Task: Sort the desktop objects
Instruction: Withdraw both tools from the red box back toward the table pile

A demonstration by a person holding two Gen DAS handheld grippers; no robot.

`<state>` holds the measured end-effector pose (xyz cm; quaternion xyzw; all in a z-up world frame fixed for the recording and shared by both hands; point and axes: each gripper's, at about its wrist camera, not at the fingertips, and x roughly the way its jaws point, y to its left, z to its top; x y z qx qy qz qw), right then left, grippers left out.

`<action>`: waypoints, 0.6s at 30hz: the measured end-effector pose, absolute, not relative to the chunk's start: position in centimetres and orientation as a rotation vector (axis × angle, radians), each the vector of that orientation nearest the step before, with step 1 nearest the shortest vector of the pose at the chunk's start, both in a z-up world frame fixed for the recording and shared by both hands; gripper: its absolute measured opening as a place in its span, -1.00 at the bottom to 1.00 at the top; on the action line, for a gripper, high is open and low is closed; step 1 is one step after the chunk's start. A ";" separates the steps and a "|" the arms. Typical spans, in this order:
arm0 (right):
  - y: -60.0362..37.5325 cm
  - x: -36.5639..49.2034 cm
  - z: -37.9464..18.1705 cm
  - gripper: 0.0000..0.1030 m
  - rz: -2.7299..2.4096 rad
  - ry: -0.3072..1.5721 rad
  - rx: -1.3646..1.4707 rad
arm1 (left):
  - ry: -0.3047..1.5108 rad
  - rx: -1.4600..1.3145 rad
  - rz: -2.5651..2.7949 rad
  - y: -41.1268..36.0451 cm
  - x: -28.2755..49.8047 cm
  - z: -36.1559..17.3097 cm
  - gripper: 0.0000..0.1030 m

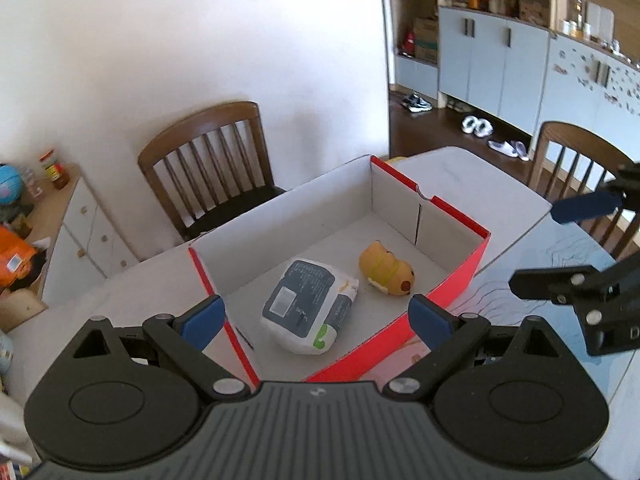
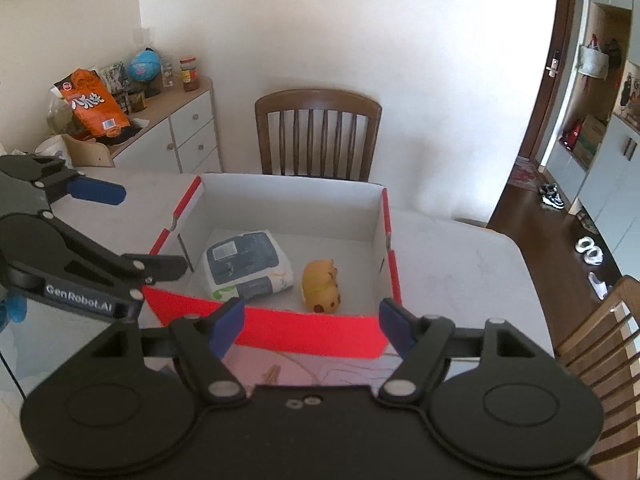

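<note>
A red box with a white inside (image 1: 460,276) (image 2: 304,332) stands on the table. In it lie a white and dark blue tissue pack (image 1: 308,308) (image 2: 246,266) and a yellow toy animal (image 1: 386,268) (image 2: 322,286), side by side. My left gripper (image 1: 316,320) is open and empty, hovering above the box's near corner; it shows in the right wrist view (image 2: 132,232) at the left. My right gripper (image 2: 308,326) is open and empty, just before the box's red front wall; it shows in the left wrist view (image 1: 560,248) at the right.
The white table (image 2: 460,264) carries the box. Wooden chairs stand behind the table (image 2: 318,136) and at its right (image 2: 600,340). A white cabinet (image 2: 188,136) with snacks and a globe stands at the back left. A small brown item (image 2: 272,374) lies under my right gripper.
</note>
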<state>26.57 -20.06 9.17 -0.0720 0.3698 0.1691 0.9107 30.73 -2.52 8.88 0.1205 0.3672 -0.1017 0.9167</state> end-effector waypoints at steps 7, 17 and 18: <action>-20.7 23.9 9.6 0.58 0.351 0.741 -0.134 | 0.716 0.232 -0.189 -2.8 27.4 9.8 0.91; -21.5 20.3 9.8 0.73 0.305 0.706 -0.128 | 0.699 0.177 -0.169 -2.9 23.3 9.5 0.96; -21.5 20.0 9.7 0.74 0.296 0.701 -0.126 | 0.696 0.172 -0.164 -3.0 22.9 9.4 0.96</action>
